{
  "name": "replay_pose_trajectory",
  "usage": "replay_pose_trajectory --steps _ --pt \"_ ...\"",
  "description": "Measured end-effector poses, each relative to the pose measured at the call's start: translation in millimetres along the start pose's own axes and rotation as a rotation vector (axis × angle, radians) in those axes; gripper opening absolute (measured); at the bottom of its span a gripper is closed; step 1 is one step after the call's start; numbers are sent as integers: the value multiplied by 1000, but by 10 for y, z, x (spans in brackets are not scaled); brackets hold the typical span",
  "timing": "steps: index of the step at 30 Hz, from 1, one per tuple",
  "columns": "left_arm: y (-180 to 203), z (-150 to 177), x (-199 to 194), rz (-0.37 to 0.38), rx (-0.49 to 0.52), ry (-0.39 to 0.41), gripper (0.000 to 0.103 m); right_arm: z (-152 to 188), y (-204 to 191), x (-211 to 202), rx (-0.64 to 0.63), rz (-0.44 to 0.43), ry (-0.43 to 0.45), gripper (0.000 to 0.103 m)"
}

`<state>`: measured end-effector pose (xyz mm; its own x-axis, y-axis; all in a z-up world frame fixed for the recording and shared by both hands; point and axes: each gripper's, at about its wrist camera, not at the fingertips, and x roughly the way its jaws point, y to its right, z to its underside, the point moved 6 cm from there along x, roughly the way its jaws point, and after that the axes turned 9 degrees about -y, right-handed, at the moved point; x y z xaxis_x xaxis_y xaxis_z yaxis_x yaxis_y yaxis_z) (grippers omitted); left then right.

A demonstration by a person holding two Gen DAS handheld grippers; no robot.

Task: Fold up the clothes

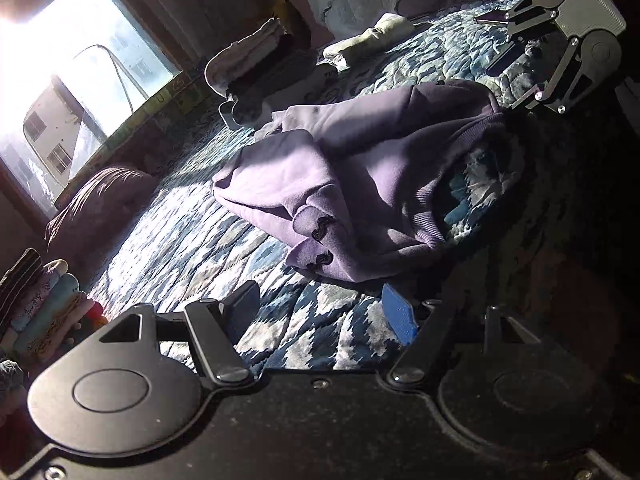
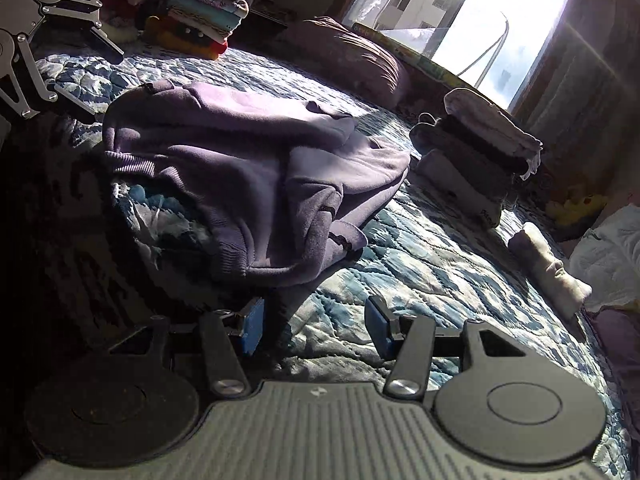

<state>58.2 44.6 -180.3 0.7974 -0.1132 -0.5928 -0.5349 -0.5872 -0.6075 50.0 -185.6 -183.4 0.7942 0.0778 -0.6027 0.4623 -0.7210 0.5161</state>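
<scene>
Crumpled lilac knit sweater (image 1: 344, 184) with ribbed hem and dark scalloped cuff trim, lying in a loose heap near the middle of the blue-and-white patterned quilted bed (image 1: 192, 248). Left hand-held gripper (image 1: 320, 312) low over the quilt just in front of the sweater, blue-padded fingers spread apart, nothing between them. Right hand-held gripper (image 2: 316, 328) likewise just short of the garment's edge, fingers apart and empty. Folded stack of pale and dark clothes (image 2: 484, 136) beyond the sweater toward the bright window (image 2: 480, 8). Rolled cream cloth (image 2: 552, 268) off to the side.
</scene>
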Motion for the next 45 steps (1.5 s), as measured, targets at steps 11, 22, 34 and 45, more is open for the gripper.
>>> replay_pose_trajectory --steps 11,22,34,45 --pt "234 8 264 -302 332 200 74 67 -137 -53 -397 190 246 74" --pt "198 -75 423 -357 360 288 74 1 -179 153 -441 207 308 60" --pt "195 -311 434 -275 339 239 28 -220 -158 101 -377 73 314 26" --pt "262 -367 -458 -149 215 251 26 -346 219 -415 -121 -25 340 26"
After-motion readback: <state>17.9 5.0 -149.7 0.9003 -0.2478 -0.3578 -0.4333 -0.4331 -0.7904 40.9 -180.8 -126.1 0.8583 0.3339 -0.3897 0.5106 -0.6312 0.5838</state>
